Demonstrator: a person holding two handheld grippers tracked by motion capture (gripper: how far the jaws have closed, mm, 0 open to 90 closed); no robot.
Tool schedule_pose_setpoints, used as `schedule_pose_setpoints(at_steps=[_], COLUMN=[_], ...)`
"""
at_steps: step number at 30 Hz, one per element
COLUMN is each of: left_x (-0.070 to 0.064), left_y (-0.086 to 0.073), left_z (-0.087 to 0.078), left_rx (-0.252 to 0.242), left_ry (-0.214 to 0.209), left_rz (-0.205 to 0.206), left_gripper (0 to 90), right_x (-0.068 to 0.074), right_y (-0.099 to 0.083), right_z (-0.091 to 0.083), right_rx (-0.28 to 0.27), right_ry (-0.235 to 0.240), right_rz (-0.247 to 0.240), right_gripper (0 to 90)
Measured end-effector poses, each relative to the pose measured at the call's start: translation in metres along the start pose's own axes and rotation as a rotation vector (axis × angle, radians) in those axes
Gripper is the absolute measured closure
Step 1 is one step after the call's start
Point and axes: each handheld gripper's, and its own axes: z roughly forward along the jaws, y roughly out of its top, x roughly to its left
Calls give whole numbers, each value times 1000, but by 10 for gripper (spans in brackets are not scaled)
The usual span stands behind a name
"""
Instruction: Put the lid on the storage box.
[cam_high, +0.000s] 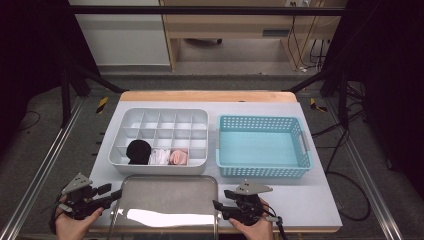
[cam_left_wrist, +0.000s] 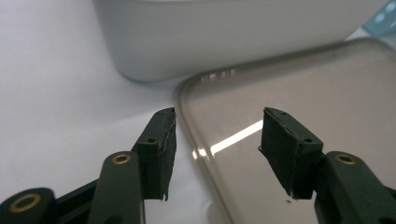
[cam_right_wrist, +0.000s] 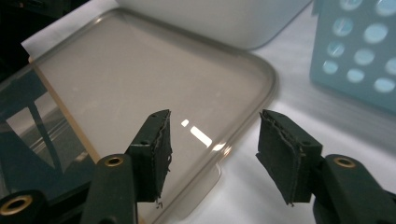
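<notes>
1. A clear lid (cam_high: 167, 200) lay flat at the near edge of the desk (cam_high: 320, 200), just in front of the white divided organizer (cam_high: 158, 136).
2. The left tool (cam_high: 111, 192) sat at the lid's left rim, its jaws spread wide with nothing between them (the rim ran between them in the left gripper view).
3. The right tool (cam_high: 222, 199) waited at the lid's right edge, likewise gaping and empty.
4. In the organizer's front row sat a black bundle (cam_high: 138, 151), a white one (cam_high: 160, 156) and a pink one (cam_high: 178, 157).
5. A blue basket (cam_high: 263, 146) stood beside the organizer, to its right
</notes>
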Motion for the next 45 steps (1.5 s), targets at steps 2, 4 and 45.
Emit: schedule_pose_setpoints(at_steps=[2, 4, 45], left_x=[-1, -2, -13], left_y=[-5, -10, -35], left_z=[-1, -2, -7], left_rx=[17, 35, 128], left_ry=[-7, -6, 15], left_rz=[-5, -7, -25], left_gripper=[460, 473, 533], right_x=[2, 5, 20], right_y=[-4, -8, -29], right_z=[1, 2, 6], right_rx=[13, 27, 62], right_ry=[-4, -4, -3], right_rz=[7, 20, 117], right_gripper=[450, 458, 501])
